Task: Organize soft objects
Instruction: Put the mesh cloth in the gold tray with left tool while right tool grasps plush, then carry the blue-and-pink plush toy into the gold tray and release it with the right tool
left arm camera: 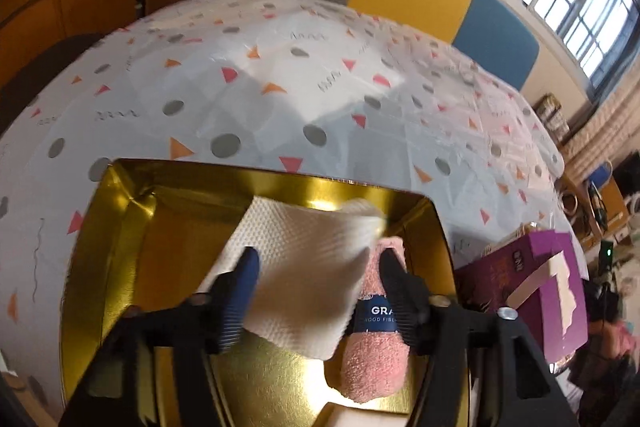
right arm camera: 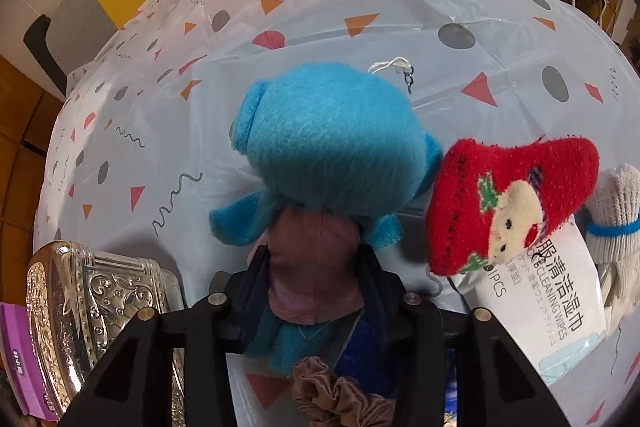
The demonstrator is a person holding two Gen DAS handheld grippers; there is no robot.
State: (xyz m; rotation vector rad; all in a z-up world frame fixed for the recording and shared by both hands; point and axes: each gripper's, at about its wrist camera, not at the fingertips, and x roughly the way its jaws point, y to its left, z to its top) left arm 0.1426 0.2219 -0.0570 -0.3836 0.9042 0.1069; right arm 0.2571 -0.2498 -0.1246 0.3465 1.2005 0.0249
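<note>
In the left wrist view, a gold tin (left arm camera: 120, 227) sits on the patterned tablecloth. Inside it lie a white paper towel (left arm camera: 312, 259) and a pink fuzzy sock (left arm camera: 372, 355) with a navy label. My left gripper (left arm camera: 320, 267) hangs open over the tin. The towel lies loose between its fingers, and the right finger is beside the sock. In the right wrist view, a blue plush toy (right arm camera: 324, 151) in a purple dress lies on the cloth. My right gripper (right arm camera: 314, 263) is shut on its body, with both pads against the dress.
A red Christmas sock (right arm camera: 508, 203), rolled white knit gloves (right arm camera: 616, 211) and a pack of wet wipes (right arm camera: 560, 291) lie right of the toy. A brown scrunchie (right arm camera: 332, 399) sits below it. An embossed silver lid (right arm camera: 92, 307) stands at the left. A purple box (left arm camera: 540, 267) is right of the tin.
</note>
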